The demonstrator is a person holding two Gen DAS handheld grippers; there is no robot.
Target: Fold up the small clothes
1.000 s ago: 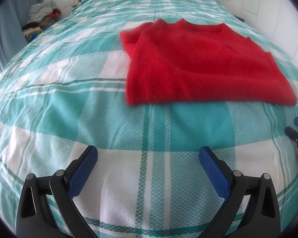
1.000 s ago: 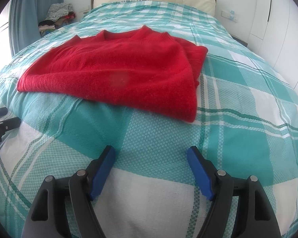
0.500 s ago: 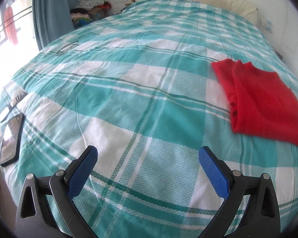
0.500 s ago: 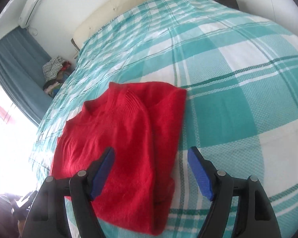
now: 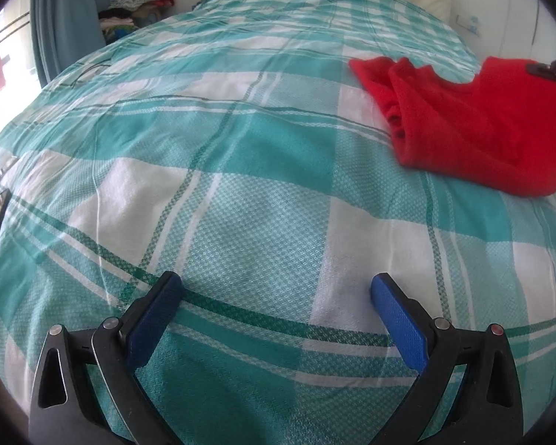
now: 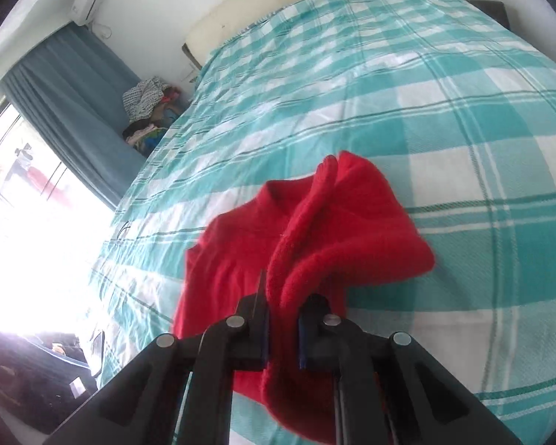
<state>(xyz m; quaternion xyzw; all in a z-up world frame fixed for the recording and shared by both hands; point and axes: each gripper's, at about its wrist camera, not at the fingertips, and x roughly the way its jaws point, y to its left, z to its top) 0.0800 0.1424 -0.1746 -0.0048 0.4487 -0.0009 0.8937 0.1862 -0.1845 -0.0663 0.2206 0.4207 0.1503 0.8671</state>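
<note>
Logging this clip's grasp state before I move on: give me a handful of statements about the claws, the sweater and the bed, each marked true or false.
1. The right claw is shut on the red knitted sweater. True.
2. The left claw also grips the sweater. False: it is open over the teal and white checked bedspread, apart from the sweater.
3. Part of the sweater is lifted and bunched by the right claw. True.
4. The sweater lies on a bare wooden floor. False: it lies on the bedspread.
5. A pile of clothes sits beside the blue curtain. True.
</note>
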